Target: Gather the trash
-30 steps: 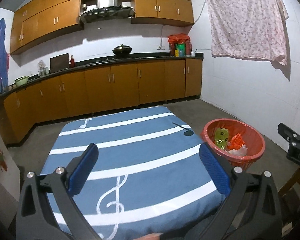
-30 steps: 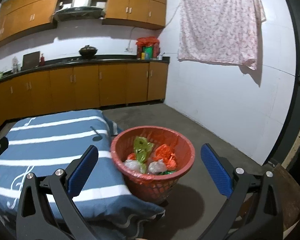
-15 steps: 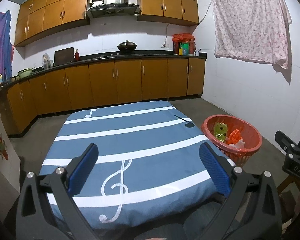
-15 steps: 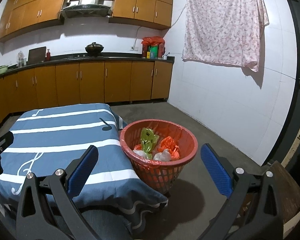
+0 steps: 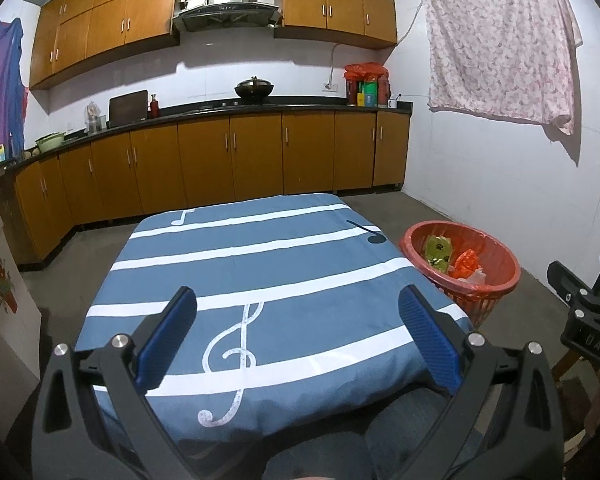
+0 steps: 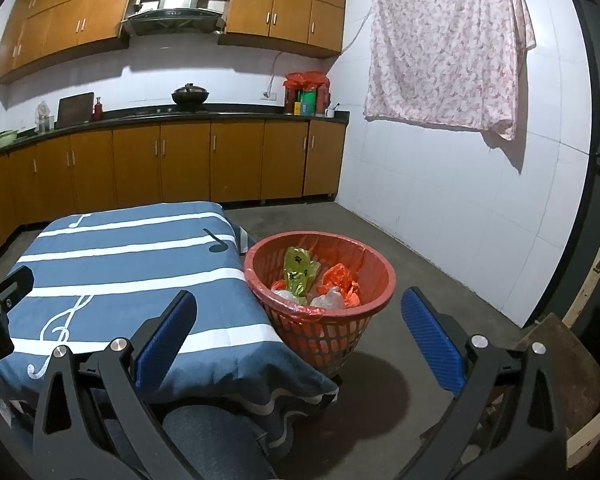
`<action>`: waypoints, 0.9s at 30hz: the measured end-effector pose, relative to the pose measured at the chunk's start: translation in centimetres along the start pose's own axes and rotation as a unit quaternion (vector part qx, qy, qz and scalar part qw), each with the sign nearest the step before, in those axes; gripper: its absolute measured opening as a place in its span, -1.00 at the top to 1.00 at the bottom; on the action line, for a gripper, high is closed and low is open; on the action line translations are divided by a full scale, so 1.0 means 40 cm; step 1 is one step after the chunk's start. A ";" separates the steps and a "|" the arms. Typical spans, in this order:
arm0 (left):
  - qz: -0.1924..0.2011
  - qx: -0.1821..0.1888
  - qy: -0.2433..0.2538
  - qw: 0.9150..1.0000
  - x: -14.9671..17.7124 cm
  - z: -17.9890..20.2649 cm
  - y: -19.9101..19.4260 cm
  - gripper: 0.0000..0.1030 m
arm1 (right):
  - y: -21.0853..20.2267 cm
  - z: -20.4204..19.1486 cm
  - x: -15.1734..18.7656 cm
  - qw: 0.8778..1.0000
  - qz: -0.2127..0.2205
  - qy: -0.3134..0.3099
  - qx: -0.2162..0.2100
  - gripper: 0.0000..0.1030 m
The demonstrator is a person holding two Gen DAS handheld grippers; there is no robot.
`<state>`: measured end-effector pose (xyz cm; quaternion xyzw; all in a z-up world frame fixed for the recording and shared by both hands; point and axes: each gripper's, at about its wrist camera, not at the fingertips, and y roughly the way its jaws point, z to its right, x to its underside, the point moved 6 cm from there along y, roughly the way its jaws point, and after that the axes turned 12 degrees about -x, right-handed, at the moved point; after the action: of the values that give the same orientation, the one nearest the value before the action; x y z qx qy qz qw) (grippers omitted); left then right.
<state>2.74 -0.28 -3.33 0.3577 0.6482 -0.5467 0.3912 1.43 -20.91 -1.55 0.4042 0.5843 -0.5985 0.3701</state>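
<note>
- Blue cloth with white staff lines and music notes covers our table, which we take as the landmark; nothing lies on the cloth.
- Left of the table, a white board with a flower picture leans at floor level, well apart from the cloth.
- Behind the table runs a row of brown wooden cabinets under a dark counter, with a black wok on it and a red bag of packets at the counter's right end.
- Our left gripper hangs over the near edge of the table, blue pads spread wide and holding nothing.
- Just beside the table's right edge stands the red basket, lined with a red bag, on the bare concrete floor.
- Inside the basket we see the trash: a green wrapper upright toward the table side, a crumpled orange bag to its right, and clear plastic in front of both.
- Our right gripper hovers near the basket's front wall, on the side away from the cabinets, fingers parted and empty; the draped corner of the cloth lies under its left finger.
- Right of the table, past the basket, a pink floral sheet hangs on the white tiled wall.
- A wooden piece sits at the far right, nearest us.
</note>
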 end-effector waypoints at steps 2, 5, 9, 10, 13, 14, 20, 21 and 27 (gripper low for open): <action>-0.002 0.000 -0.002 1.000 0.002 -0.001 0.000 -0.92 | -0.002 0.000 0.005 1.000 -0.001 0.001 -0.001 -0.97; -0.006 0.002 -0.005 1.000 0.006 -0.003 0.001 -0.92 | -0.004 -0.002 0.006 1.000 -0.002 0.000 -0.002 -0.97; -0.006 0.003 -0.005 1.000 0.007 -0.001 0.001 -0.92 | -0.001 -0.003 0.009 1.000 -0.005 0.001 -0.004 -0.97; -0.006 0.003 -0.005 1.000 0.007 -0.001 0.001 -0.92 | 0.000 -0.001 0.008 1.000 -0.006 0.002 -0.004 -0.97; -0.006 0.002 -0.006 1.000 0.009 0.000 0.001 -0.92 | 0.003 0.002 0.008 1.000 -0.008 0.003 -0.004 -0.97; -0.007 0.003 -0.006 1.000 0.009 0.000 0.001 -0.92 | 0.004 0.003 0.007 1.000 -0.008 0.003 -0.004 -0.97; -0.006 0.002 -0.005 1.000 0.008 0.001 0.000 -0.92 | 0.010 0.005 0.007 1.000 -0.010 0.006 -0.004 -0.97; -0.006 0.002 -0.005 1.000 0.009 0.001 -0.001 -0.92 | 0.010 0.005 0.007 1.000 -0.011 0.007 -0.004 -0.97; -0.006 0.002 -0.006 1.000 0.007 0.001 0.000 -0.92 | 0.011 0.006 0.009 1.000 -0.011 0.007 -0.004 -0.97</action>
<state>2.61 -0.30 -3.58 0.3515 0.6469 -0.5527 0.3906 1.68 -21.17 -2.06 0.4004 0.5938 -0.5974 0.3608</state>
